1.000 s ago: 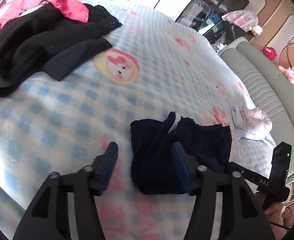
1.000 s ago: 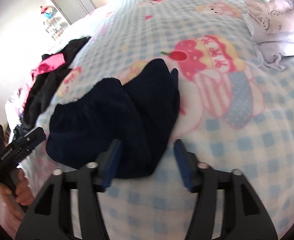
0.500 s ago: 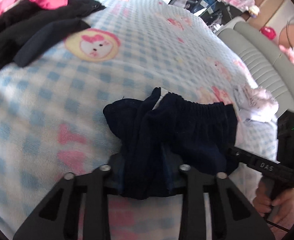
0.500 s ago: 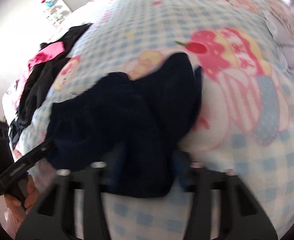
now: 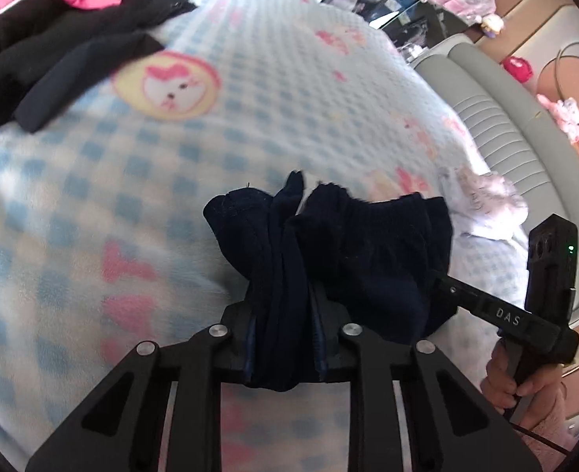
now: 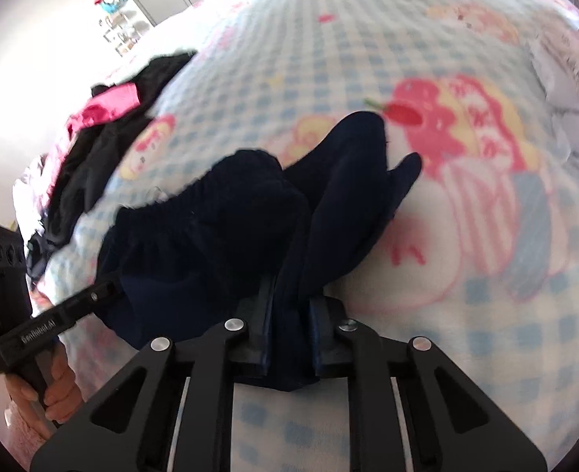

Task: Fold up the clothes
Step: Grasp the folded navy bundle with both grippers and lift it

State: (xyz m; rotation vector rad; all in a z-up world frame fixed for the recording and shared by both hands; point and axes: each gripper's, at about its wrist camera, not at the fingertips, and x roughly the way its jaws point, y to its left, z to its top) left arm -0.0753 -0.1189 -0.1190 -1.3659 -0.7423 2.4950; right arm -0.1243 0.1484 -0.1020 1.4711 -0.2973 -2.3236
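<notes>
Pinching the near edge of the navy shorts (image 5: 340, 259) on the checkered blanket (image 5: 92, 204), both the left gripper (image 5: 283, 338) and right gripper (image 6: 289, 326) are clamped tight on fabric.

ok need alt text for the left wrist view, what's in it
The left hand-held gripper is shut on the near edge of a bunched navy garment lying on a blue-checked cartoon blanket. The right hand-held gripper, held in a hand, reaches the garment's right side. A pile of black and pink clothes lies at the upper left.
</notes>
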